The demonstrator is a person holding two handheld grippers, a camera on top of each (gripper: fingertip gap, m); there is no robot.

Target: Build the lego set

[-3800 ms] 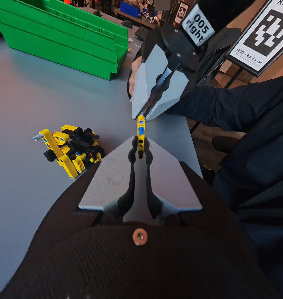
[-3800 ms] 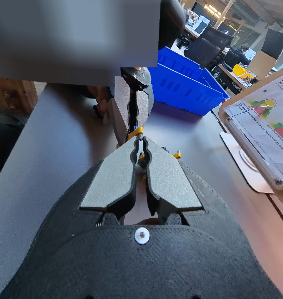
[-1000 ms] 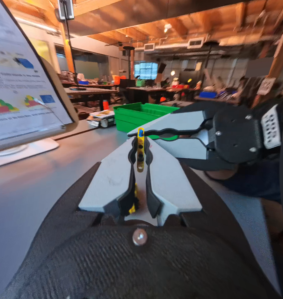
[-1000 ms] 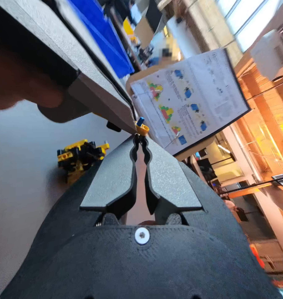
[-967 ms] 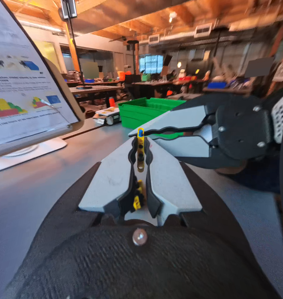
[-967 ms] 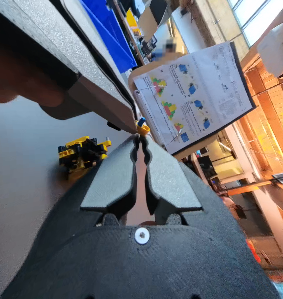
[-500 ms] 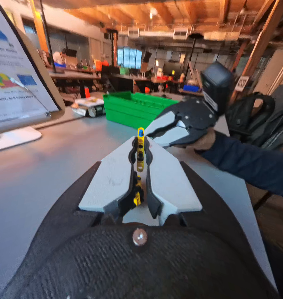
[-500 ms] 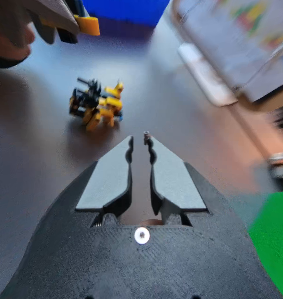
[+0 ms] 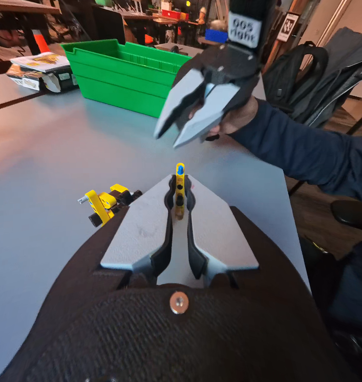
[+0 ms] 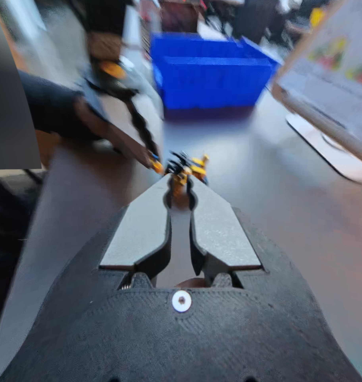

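Observation:
My left gripper (image 9: 180, 178) is shut on a thin yellow beam (image 9: 180, 192) with a blue pin at its far end, held above the grey table (image 9: 51, 144). A yellow and black lego assembly (image 9: 105, 203) lies on the table just left of my left fingers. My right gripper (image 9: 166, 140) is open and empty, in the air beyond the beam and pointing down. In the blurred right wrist view, my right gripper (image 10: 179, 178) is open just short of the assembly (image 10: 189, 165). The left gripper (image 10: 149, 159) with the beam (image 10: 156, 164) is to the left of the assembly.
A green bin (image 9: 122, 76) stands at the back of the table, with a box and booklet (image 9: 39, 72) to its left. A blue bin (image 10: 211, 76) and an instruction board on a white stand (image 10: 331, 86) show in the right wrist view. The table edge and a backpack (image 9: 289, 68) are on the right. The grippers' ends are close to 4 cm from one another.
My right gripper has come off the beam's end, opened and swung to face the assembly. My left gripper has tilted down towards the table, still holding the beam.

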